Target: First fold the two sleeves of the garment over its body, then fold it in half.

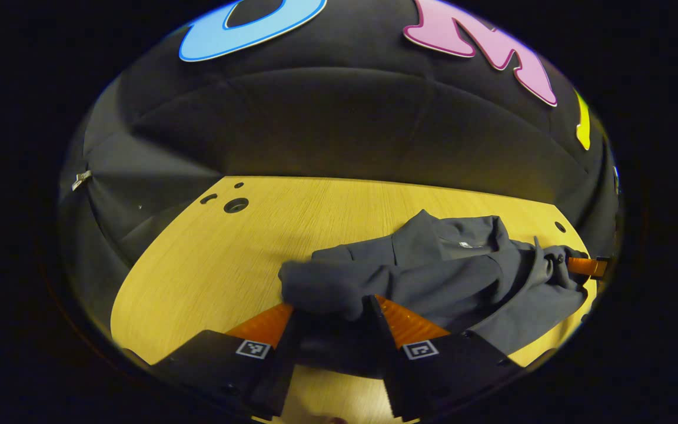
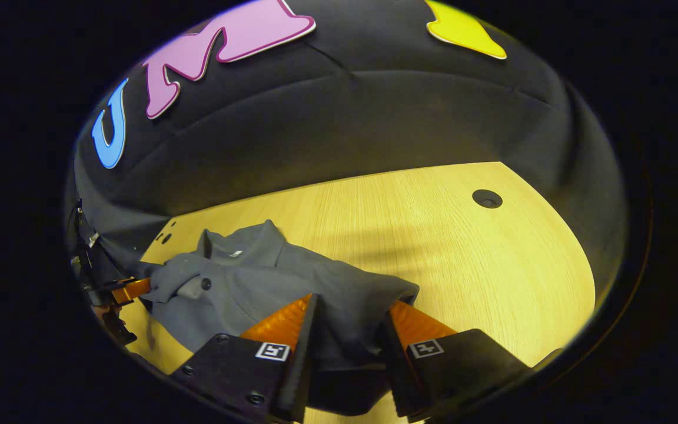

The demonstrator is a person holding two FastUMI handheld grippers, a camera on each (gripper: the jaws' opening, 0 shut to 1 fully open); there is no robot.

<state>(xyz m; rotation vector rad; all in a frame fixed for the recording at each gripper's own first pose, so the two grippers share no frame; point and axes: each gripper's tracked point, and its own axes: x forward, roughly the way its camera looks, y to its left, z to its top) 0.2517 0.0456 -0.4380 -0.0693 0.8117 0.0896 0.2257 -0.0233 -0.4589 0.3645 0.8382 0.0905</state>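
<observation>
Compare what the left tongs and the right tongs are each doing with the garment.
The left tongs straddle a rolled, bunched sleeve end of the grey garment, while the right tongs straddle a flatter fold of the garment. The left tongs sit low over the table; the right tongs carry draped cloth. Both have cloth between their fingers.

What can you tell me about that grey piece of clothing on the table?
The garment is a dark grey shirt of soft, matte cloth with a collar, a small pale tag inside the neck and a dark button below it. It lies bunched and creased on the wooden table, not spread flat, collar toward the booth wall. The left gripper has one bunched end of cloth between its fingers; the right gripper has the other end. Both ends look lifted slightly off the table.
</observation>
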